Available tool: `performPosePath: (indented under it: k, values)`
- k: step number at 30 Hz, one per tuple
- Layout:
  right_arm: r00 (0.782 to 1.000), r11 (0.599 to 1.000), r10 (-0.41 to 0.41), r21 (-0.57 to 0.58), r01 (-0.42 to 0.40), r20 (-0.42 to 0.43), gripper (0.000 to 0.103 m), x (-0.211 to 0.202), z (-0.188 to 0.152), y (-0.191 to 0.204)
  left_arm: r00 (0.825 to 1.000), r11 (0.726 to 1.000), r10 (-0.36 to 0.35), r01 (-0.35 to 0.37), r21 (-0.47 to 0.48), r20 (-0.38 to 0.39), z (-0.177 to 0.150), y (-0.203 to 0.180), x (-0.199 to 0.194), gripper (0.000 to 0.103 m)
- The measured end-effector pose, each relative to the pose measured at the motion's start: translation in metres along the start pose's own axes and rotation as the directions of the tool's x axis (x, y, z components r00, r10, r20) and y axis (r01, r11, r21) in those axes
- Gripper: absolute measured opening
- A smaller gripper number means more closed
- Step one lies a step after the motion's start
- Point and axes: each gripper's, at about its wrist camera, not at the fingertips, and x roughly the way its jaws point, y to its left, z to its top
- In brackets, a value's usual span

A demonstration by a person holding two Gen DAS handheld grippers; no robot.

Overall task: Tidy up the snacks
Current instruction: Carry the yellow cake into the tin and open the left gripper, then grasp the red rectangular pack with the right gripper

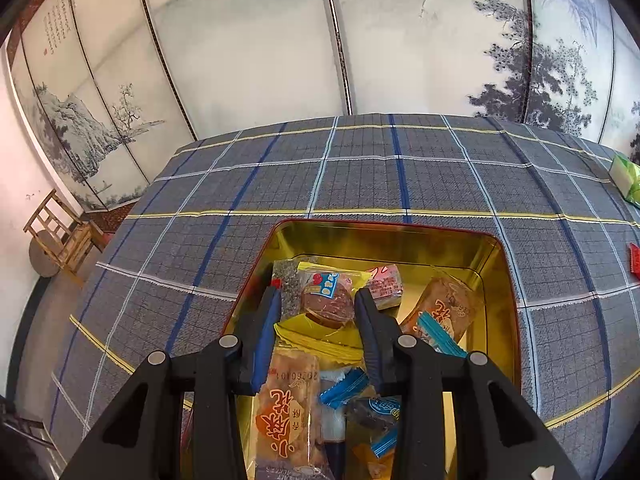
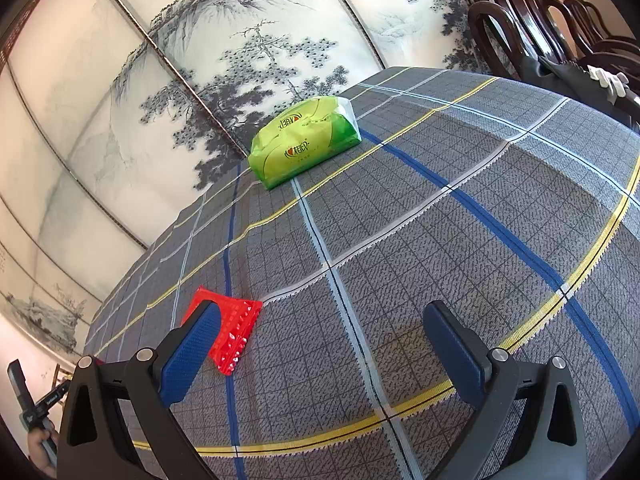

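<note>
A gold tin with a red rim (image 1: 492, 258) sits on the plaid tablecloth and holds several wrapped snacks. My left gripper (image 1: 318, 300) hovers over the tin, jaws open around a yellow-wrapped round cake (image 1: 326, 300) that lies on the pile; I see no squeeze on it. An orange cracker pack (image 1: 286, 412) lies below it, another orange pack (image 1: 444, 312) to the right. My right gripper (image 2: 320, 328) is open and empty above the cloth. A red snack packet (image 2: 234, 330) lies just right of its left finger (image 2: 190, 356).
A green tissue pack (image 2: 306, 140) lies near the table's far edge; it also shows in the left wrist view (image 1: 626, 176). Dark wooden chairs (image 2: 532, 12) stand at the far right. A painted folding screen (image 1: 256, 48) stands behind the table. A small wooden stool (image 1: 60, 236) is at left.
</note>
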Motion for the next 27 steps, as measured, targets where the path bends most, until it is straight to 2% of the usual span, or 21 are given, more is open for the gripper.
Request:
performPosePath:
  k: [6, 9, 12, 15, 17, 18, 19, 20, 23, 27]
  values:
    - [1.000, 1.000, -0.001, -0.001, 0.001, -0.001, 0.101, 0.000, 0.000, 0.000, 1.000, 1.000, -0.007, 0.007, -0.005, -0.014, -0.001, 0.001, 0.004, 0.035]
    - [1.000, 1.000, -0.003, -0.002, 0.003, -0.002, 0.102, 0.000, 0.000, 0.000, 1.000, 1.000, -0.004, 0.004, -0.010, -0.016, 0.000, 0.001, 0.003, 0.041]
    - [1.000, 1.000, -0.020, -0.023, 0.020, -0.013, 0.103, 0.003, -0.001, 0.004, 1.000, 1.000, -0.012, 0.012, -0.027, 0.004, -0.001, 0.006, -0.006, 0.076]
    - [0.995, 0.989, -0.084, -0.129, 0.076, -0.057, 0.103, 0.010, -0.003, 0.018, 0.997, 0.999, -0.037, 0.039, -0.019, 0.072, -0.006, 0.012, -0.032, 0.081]
    - [0.992, 0.969, -0.088, -0.237, 0.065, -0.091, 0.103, 0.014, -0.006, 0.033, 0.991, 0.998, -0.061, 0.063, -0.014, 0.120, -0.015, 0.019, -0.055, 0.087]
    - [0.992, 0.969, -0.088, -0.237, 0.065, -0.091, 0.103, 0.014, -0.006, 0.033, 0.987, 0.997, -0.076, 0.079, -0.016, 0.144, -0.022, 0.023, -0.067, 0.091]
    - [0.989, 0.929, -0.106, -0.366, 0.061, -0.105, 0.103, 0.016, -0.008, 0.053, 0.982, 0.995, -0.095, 0.099, -0.018, 0.165, -0.031, 0.027, -0.079, 0.094]
    - [0.988, 0.905, -0.104, -0.423, 0.049, -0.110, 0.103, 0.017, -0.008, 0.063, 0.978, 0.993, -0.111, 0.117, -0.020, 0.179, -0.041, 0.031, -0.089, 0.095]
    - [0.979, 0.814, -0.124, -0.581, 0.008, -0.160, 0.103, 0.029, -0.009, 0.095, 0.973, 0.988, -0.150, 0.155, -0.020, 0.174, -0.075, 0.040, -0.108, 0.096]
    - [0.961, 0.668, -0.170, -0.742, -0.051, -0.220, 0.103, 0.058, -0.015, 0.125, 0.973, 0.982, -0.181, 0.187, -0.031, 0.143, -0.125, 0.041, -0.123, 0.096]
